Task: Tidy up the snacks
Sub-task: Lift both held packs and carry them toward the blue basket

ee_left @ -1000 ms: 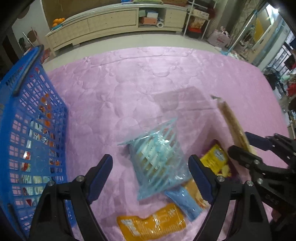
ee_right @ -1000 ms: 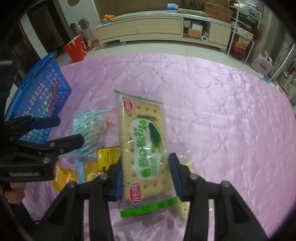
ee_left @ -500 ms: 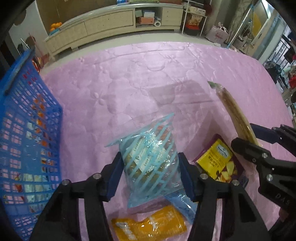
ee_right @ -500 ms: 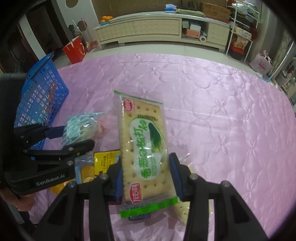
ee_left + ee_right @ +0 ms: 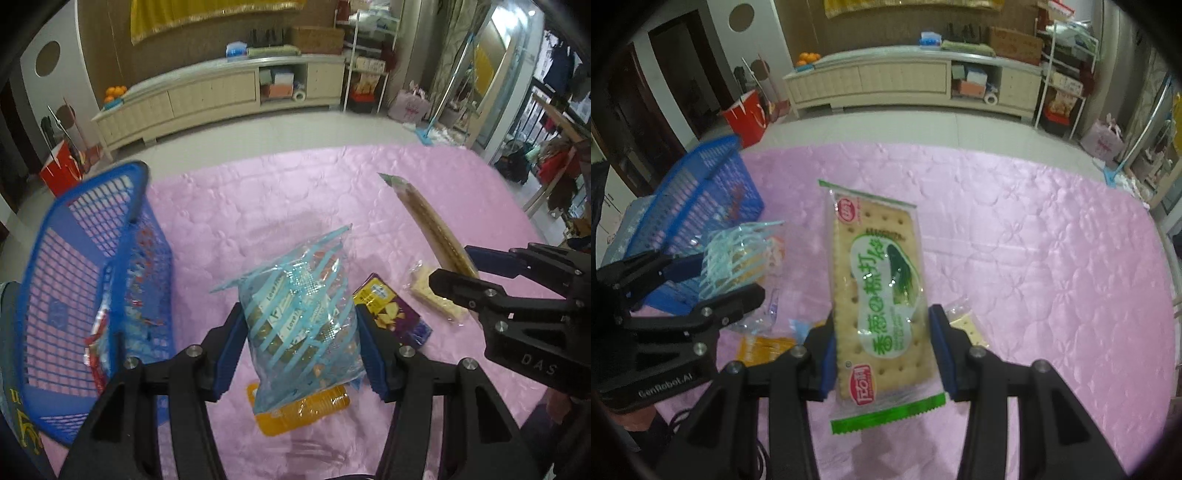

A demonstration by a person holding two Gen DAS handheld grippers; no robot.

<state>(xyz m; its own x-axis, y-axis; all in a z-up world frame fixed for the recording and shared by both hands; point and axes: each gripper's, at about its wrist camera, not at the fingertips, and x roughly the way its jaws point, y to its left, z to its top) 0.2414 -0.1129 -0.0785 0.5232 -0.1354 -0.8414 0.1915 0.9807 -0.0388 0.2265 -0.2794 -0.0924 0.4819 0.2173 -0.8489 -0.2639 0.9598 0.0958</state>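
Above pink quilt [image 5: 280,206] | left gripper [image 5: 301,345] grasps "Love" striped bag [image 5: 299,325] | right gripper [image 5: 882,350] grasps green-labelled cracker pack [image 5: 879,291]

- A pink quilted bed cover [image 5: 266,206] carries everything.
- A blue mesh basket [image 5: 88,258] stands at its left edge.
- An orange snack packet [image 5: 303,410] lies near the middle front.
- A purple-and-yellow packet [image 5: 395,314] lies just right of it.
- A small clear-wrapped cracker pack [image 5: 432,295] lies further right.
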